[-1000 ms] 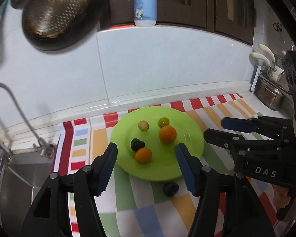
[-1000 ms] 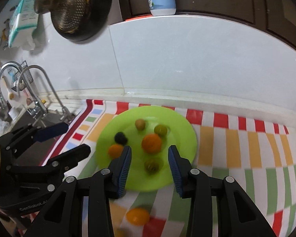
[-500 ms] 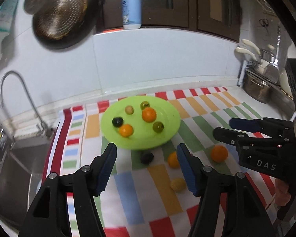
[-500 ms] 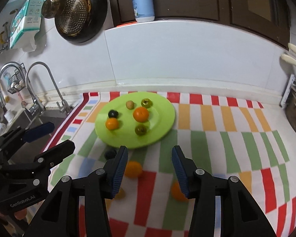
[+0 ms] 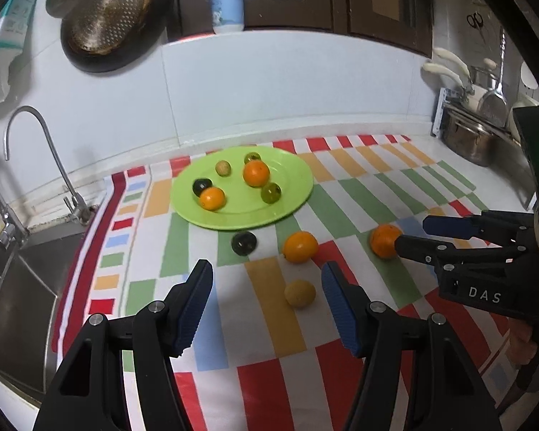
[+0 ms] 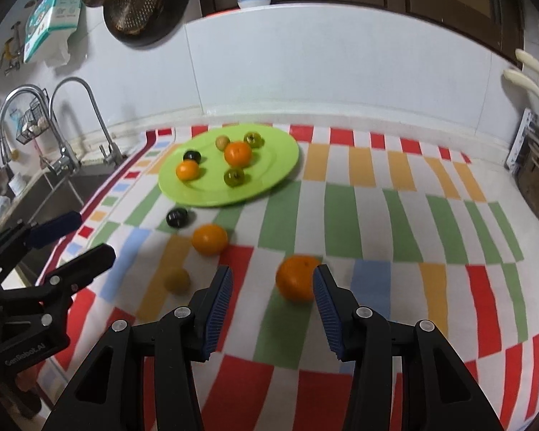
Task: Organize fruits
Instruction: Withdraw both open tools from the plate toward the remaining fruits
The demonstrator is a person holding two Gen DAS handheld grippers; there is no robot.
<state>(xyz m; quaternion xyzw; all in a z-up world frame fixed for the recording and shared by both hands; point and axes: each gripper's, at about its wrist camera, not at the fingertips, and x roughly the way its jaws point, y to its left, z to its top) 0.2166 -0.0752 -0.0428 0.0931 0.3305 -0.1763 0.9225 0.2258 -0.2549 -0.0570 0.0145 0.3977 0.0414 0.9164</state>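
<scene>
Six small round fruits sit on the lime-green plastic plate (image 5: 291, 194), upper centre. Four remain on the striped cloth (image 5: 345, 212). My left gripper (image 5: 264, 287) and right gripper (image 6: 271, 287) are both empty, jaws apart.

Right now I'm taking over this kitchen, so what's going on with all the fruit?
A person holds a claw in each hand over the striped cloth. Six fruits sit on the green plate; four lie loose. The right claw is open by an orange, the left claw open near a yellowish fruit. Neither holds anything.
</scene>
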